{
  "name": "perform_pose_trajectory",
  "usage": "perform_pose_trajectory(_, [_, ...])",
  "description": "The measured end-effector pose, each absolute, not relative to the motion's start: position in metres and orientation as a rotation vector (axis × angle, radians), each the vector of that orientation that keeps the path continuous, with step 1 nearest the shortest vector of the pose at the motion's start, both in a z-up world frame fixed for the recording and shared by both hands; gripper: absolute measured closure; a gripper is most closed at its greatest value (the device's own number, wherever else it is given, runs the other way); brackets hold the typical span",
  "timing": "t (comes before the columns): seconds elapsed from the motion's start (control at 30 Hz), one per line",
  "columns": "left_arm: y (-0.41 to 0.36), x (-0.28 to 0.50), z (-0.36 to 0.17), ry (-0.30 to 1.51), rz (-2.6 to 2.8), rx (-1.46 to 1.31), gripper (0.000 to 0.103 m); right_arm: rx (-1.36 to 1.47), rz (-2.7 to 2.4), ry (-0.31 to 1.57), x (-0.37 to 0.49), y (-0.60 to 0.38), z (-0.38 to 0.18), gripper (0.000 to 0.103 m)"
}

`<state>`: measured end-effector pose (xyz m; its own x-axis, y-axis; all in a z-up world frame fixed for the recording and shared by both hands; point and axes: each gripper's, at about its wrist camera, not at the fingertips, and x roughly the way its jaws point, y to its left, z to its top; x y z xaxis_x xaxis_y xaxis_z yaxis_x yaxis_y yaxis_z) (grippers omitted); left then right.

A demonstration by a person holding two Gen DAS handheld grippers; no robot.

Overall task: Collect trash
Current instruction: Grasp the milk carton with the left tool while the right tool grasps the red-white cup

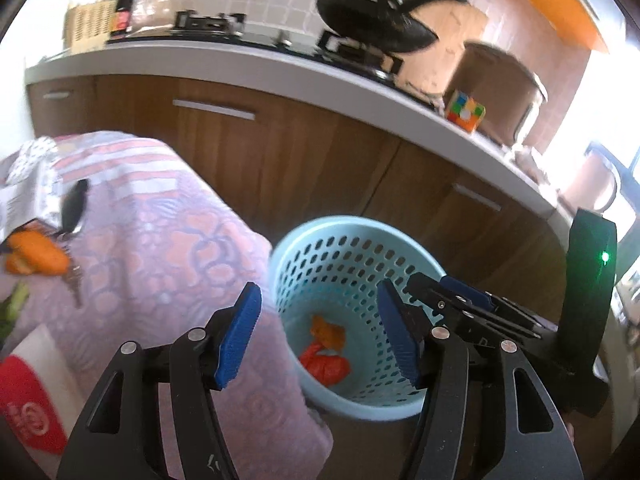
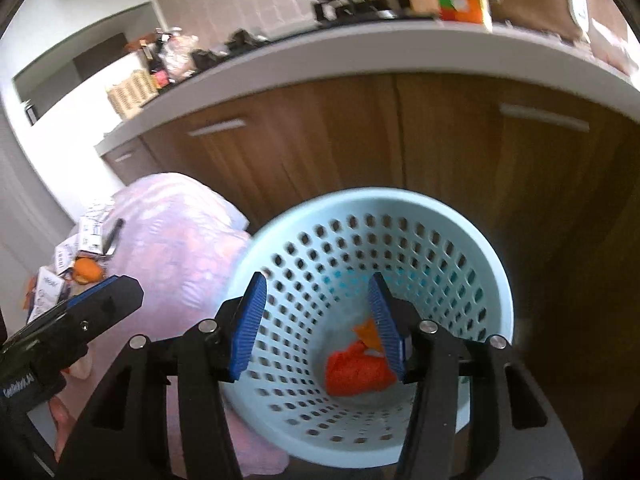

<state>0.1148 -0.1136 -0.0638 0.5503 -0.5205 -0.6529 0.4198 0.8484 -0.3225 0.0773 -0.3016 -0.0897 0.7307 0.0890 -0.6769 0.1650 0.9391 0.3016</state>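
both hand-held grippers, left (image 1: pixel 318 336) and right (image 2: pixel 316 326), spread apart, empty, above basket (image 2: pixel 472 236). red wad (image 2: pixel 354 372) inside: light, soft. orange scrap (image 1: pixel 38 258) on cloth: pinch middle.

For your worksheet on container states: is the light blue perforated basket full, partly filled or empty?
Nearly empty. The basket holds only a crumpled red bag and an orange scrap at its bottom; the perforated walls above are bare.

One pale blue perforated plastic basket (image 2: pixel 492 276) holds two pieces of trash: one crumpled red plastic bag (image 2: pixel 352 372) and one orange scrap (image 2: pixel 366 330). One multicoloured puzzle cube (image 1: pixel 466 111) and one black frying pan (image 1: pixel 372 24) sit on the white worktop (image 1: pixel 224 56). On the pink patterned cloth (image 1: pixel 160 232) lies one orange lump (image 1: pixel 38 258), possibly peel.
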Motion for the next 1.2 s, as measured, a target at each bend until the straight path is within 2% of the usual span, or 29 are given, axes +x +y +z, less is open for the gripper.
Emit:
perform_pose_trajectory(0.37, [0.005, 0.081, -0.009, 0.665, -0.373, -0.263, 0.044, 0.222, 0.080, 0.620, 0.062, -0.217, -0.027, 0.054])
perform_pose_trajectory(0.6, [0.096, 0.047, 0.005, 0.602, -0.175, -0.269, 0.044, 0.153, 0.189, 0.603, 0.052, -0.155, -0.013, 0.050])
perform_pose_trajectory(0.87, [0.169, 0.040, -0.019, 0.655, -0.052, -0.317, 0.041, 0.056, 0.336, 0.628, 0.042, -0.073, -0.023, 0.050])
perform_pose_trajectory(1.2, [0.171, 0.073, -0.061, 0.748, -0.051, -0.330, 0.041, -0.041, 0.419, 0.736, 0.046, -0.010, -0.059, 0.050])
